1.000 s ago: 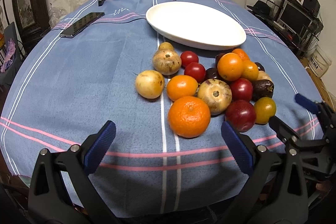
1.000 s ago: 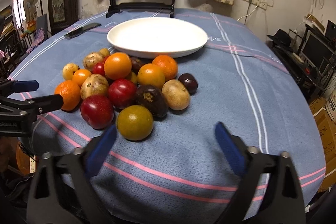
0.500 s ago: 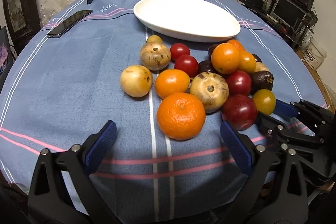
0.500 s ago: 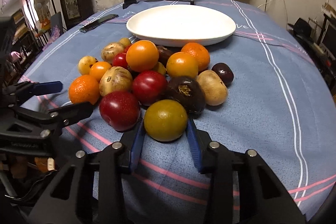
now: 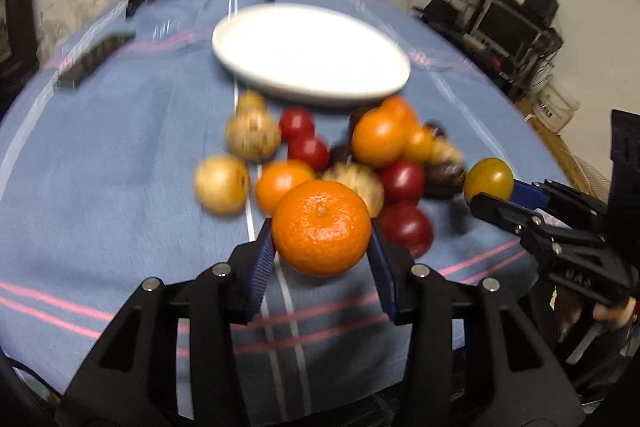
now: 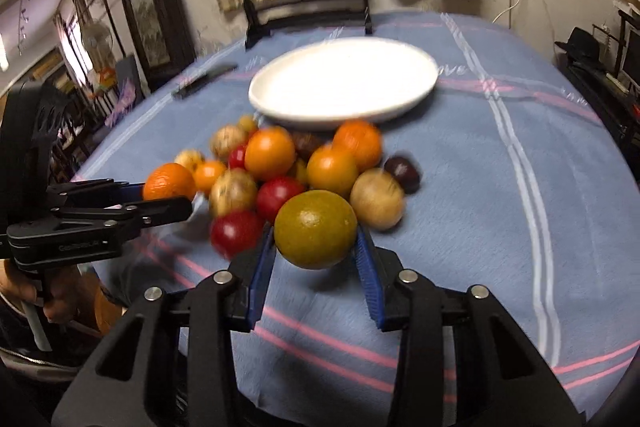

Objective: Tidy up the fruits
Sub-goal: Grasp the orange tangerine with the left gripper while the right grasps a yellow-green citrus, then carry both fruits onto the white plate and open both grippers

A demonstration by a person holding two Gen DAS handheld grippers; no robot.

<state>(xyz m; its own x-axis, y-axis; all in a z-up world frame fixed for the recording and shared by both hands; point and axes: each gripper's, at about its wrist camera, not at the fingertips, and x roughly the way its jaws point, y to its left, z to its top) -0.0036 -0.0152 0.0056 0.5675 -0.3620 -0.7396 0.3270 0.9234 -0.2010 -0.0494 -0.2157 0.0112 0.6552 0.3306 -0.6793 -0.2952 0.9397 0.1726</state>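
**Both grippers now closed on fruit**

Left gripper [image 5: 322,251] jaws have just closed on the orange [image 5: 322,233]; a second ago they stood wide. Right gripper [image 6: 316,251] clamps the yellow-green fruit [image 6: 315,229], raised off the worktop [image 6: 500,187]. Plate [image 6: 344,83] empty behind the pile; carry looks next.

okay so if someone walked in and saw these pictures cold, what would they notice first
Two fruits gripped at once: the left gripper has just closed on a big tangerine at the near edge of the fruit pile, and the right gripper holds a greenish-yellow fruit at the pile's other near corner. Behind the pile, a bare white plate sits on the blue striped tablecloth.
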